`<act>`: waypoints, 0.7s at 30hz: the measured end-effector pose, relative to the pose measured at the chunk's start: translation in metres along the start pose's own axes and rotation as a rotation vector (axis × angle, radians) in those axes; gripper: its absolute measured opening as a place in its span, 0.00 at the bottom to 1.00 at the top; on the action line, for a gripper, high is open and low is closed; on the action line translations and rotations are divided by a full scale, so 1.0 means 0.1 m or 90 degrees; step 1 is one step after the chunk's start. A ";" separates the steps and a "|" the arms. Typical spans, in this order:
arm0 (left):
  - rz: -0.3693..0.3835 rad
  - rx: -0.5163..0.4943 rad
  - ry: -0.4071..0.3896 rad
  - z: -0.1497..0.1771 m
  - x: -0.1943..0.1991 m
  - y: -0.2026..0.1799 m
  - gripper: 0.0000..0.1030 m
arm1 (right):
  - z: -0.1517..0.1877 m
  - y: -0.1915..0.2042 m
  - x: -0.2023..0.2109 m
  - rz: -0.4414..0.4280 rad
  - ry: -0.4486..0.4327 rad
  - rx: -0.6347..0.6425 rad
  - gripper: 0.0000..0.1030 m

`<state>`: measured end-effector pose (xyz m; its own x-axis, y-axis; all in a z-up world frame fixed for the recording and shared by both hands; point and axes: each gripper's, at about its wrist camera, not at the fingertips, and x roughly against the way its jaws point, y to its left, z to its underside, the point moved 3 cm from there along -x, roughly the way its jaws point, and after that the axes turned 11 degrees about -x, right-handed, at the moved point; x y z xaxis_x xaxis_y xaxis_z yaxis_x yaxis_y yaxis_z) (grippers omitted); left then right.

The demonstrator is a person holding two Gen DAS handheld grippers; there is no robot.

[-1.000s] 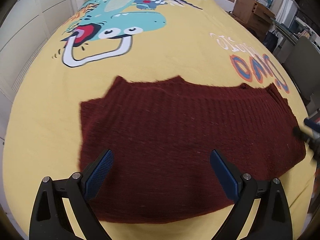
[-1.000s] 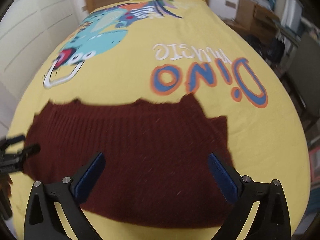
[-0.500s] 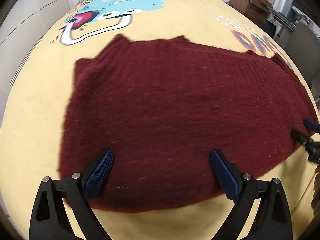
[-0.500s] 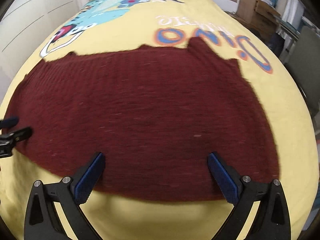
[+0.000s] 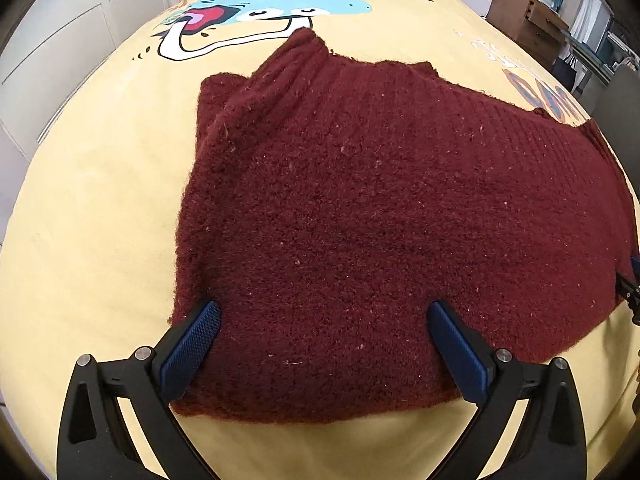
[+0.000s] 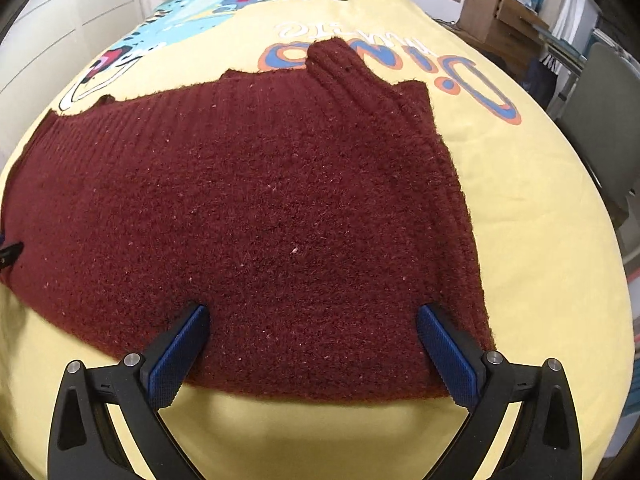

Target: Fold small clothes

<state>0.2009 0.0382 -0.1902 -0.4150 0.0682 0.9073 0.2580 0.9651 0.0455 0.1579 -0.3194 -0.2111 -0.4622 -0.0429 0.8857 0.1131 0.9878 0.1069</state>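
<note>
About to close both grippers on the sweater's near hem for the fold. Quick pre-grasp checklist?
1. Left gripper jaws wide, opening: ok.
2. Right gripper jaws wide: ok.
3. Maroon sweater lying flat on the yellow bedspread: ok.
4. Near hem between each gripper's fingers: ok.
5. Pads touching the knit: cannot tell.
6. Sleeves folded in over the body: ok, both side edges look doubled.

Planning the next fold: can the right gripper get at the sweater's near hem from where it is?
Probably yes. The right gripper is open over the maroon sweater, the near hem lies between its fingers, and nothing covers it.
</note>
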 end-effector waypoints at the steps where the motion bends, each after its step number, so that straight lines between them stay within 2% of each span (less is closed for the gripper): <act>1: 0.005 0.001 0.001 -0.01 0.00 0.00 0.99 | -0.01 0.00 -0.01 0.000 0.003 0.000 1.00; 4: 0.013 -0.002 0.006 -0.04 -0.01 0.03 0.99 | -0.01 0.00 -0.03 0.003 0.008 -0.001 1.00; 7: 0.024 0.003 0.034 -0.12 0.07 0.07 0.99 | -0.06 0.03 0.02 0.015 0.019 0.006 1.00; 11: 0.070 0.014 0.040 -0.28 0.30 0.16 0.99 | -0.14 0.13 0.25 0.006 0.017 0.018 1.00; 13: 0.081 0.039 0.013 -0.35 0.47 0.29 0.99 | -0.14 0.19 0.43 -0.006 0.008 0.031 1.00; 16: 0.092 0.074 0.003 -0.37 0.57 0.52 0.99 | -0.12 0.31 0.63 -0.007 -0.008 0.059 1.00; 21: 0.074 0.130 0.047 -0.23 0.39 0.90 0.99 | -0.02 0.40 0.74 -0.002 -0.011 0.073 1.00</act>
<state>0.2281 0.1222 -0.1410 -0.3265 0.1706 0.9297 0.1161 0.9834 -0.1397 0.1298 -0.2830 -0.1410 -0.4776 -0.0440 0.8774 0.0103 0.9984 0.0557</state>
